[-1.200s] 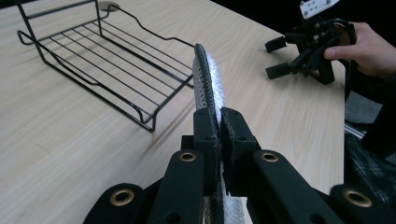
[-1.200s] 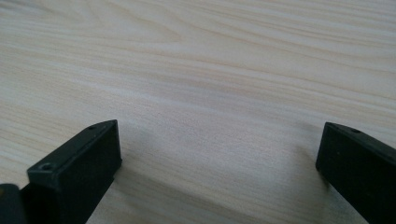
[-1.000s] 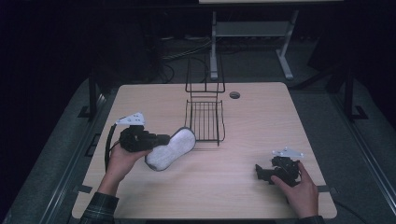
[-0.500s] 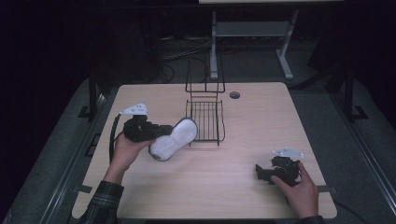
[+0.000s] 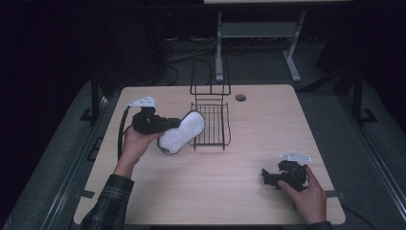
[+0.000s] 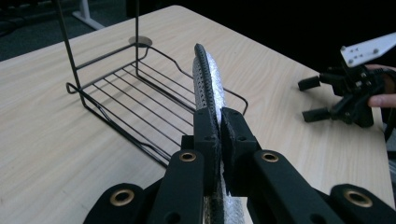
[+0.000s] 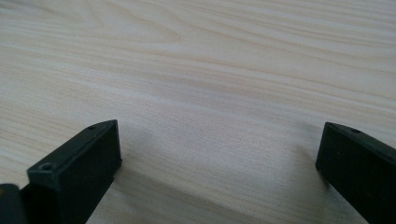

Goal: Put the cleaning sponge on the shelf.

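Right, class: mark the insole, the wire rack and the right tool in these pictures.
insole (image 5: 184,132): high view, on the middle of its white face.
wire rack (image 5: 210,125): high view, on the flat grid of its base.
right tool (image 5: 269,178): high view, between its open black tips.

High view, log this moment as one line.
left gripper: shut on insole, held beside rack | right gripper: open, on table
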